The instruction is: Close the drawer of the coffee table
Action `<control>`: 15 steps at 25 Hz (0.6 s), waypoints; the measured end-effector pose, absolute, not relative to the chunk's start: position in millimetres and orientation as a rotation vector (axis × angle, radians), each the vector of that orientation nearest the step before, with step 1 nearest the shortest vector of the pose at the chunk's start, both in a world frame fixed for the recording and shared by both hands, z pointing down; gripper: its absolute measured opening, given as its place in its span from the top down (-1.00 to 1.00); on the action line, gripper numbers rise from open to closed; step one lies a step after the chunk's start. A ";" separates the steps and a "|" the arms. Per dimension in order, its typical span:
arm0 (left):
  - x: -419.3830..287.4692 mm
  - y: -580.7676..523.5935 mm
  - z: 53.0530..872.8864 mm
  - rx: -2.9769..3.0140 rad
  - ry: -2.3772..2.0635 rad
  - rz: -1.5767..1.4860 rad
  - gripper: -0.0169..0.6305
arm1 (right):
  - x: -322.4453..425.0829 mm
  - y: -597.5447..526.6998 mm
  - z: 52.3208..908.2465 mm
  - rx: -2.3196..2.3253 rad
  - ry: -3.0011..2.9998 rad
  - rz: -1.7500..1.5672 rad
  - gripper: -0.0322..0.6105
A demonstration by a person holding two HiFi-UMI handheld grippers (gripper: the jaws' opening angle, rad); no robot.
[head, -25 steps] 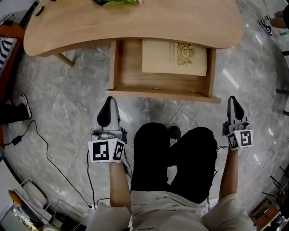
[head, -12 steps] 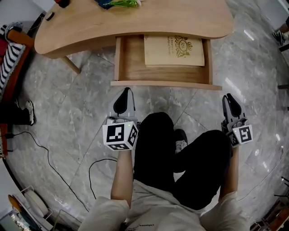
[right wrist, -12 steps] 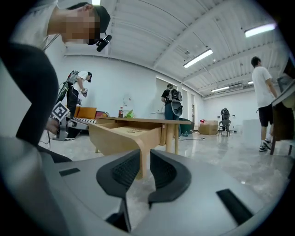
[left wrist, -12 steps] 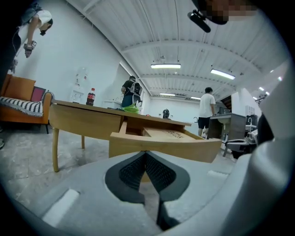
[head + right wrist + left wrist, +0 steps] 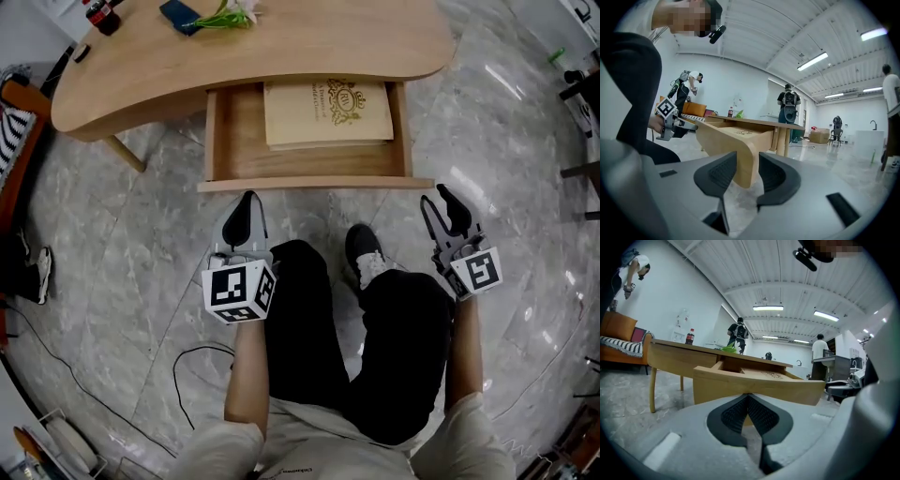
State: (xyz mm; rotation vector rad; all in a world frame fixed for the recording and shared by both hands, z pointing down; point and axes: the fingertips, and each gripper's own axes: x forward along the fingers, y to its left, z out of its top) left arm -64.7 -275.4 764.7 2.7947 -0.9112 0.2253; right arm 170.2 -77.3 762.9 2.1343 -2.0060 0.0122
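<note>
Wooden drawer (image 5: 239,150) stands pulled out from the counter (image 5: 309,42), a cream booklet (image 5: 326,112) lying inside. The left gripper (image 5: 246,208) hovers just before its front panel, fingers pressed together and empty. The right gripper (image 5: 441,199), near the panel's right corner, has just been opening its fingers, with nothing clamped between them.

Head view overhead; both gripper views low, near, facing drawer (image 5: 309,184)

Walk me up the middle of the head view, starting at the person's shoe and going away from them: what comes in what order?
Black shoe → grey marble floor → front panel of the open drawer → tan book lying in the drawer → wooden top of the coffee table.
</note>
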 end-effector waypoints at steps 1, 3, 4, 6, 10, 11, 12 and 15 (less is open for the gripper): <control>-65.3 -276.4 766.2 2.790 -0.914 0.224 0.92 | 171.2 -78.8 763.8 2.130 -1.992 0.015 0.41; -66.1 -276.9 767.5 2.792 -0.912 0.219 0.92 | 174.5 -83.4 765.0 2.126 -1.956 0.024 0.41; -66.9 -276.0 768.3 2.792 -0.912 0.217 0.92 | 175.4 -85.7 765.6 2.120 -1.940 0.029 0.42; -67.5 -274.0 770.8 2.786 -0.914 0.219 0.92 | 175.4 -87.5 766.2 2.108 -1.925 0.036 0.50; -65.5 -275.9 770.0 2.782 -0.897 0.215 0.92 | 176.2 -86.0 766.1 2.131 -1.921 0.051 0.53; -65.9 -276.2 769.4 2.782 -0.889 0.208 0.92 | 175.7 -86.4 766.0 2.130 -1.925 0.056 0.53; -66.0 -276.6 768.9 2.781 -0.880 0.199 0.92 | 175.4 -86.7 765.6 2.130 -1.927 0.062 0.54; -65.6 -277.3 768.3 2.775 -0.857 0.187 0.92 | 175.8 -86.2 764.8 2.137 -1.926 0.084 0.54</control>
